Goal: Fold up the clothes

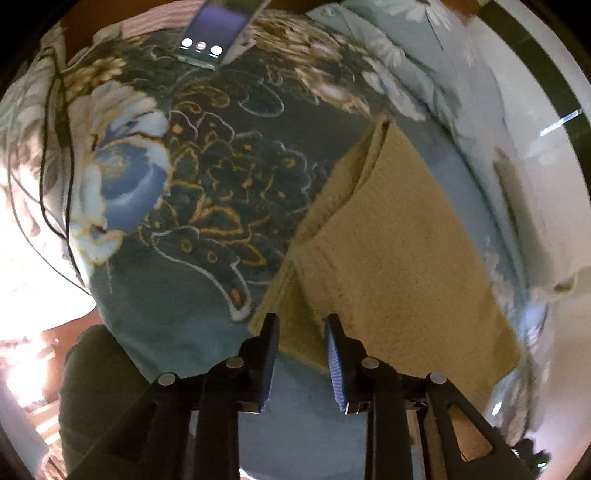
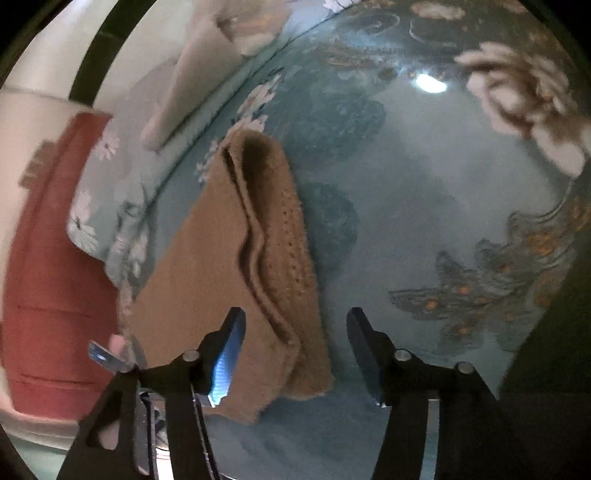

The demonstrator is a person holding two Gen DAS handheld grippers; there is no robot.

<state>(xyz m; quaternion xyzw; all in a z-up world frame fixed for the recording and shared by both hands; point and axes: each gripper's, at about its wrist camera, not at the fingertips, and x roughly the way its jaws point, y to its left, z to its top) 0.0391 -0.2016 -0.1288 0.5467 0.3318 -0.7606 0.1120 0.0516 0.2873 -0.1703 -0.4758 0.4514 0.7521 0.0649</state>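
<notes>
The tan knitted garment lies folded on the floral bedspread, near the bed's edge where a pillow sits. Left gripper hangs over its near corner, jaws slightly apart, gripping nothing. Right gripper stands wide, cloth between but unpressed. A phone lies far across; bare bedspread stretches between.

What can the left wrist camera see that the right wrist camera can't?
Only the left wrist view shows a phone lying at the far end of the bed and a thin black cable.

Only the right wrist view shows a red cabinet beside the bed.

Both show the folded tan knit garment on the flowery blue bedspread, and each shows its own open hand-held gripper: left, right.
</notes>
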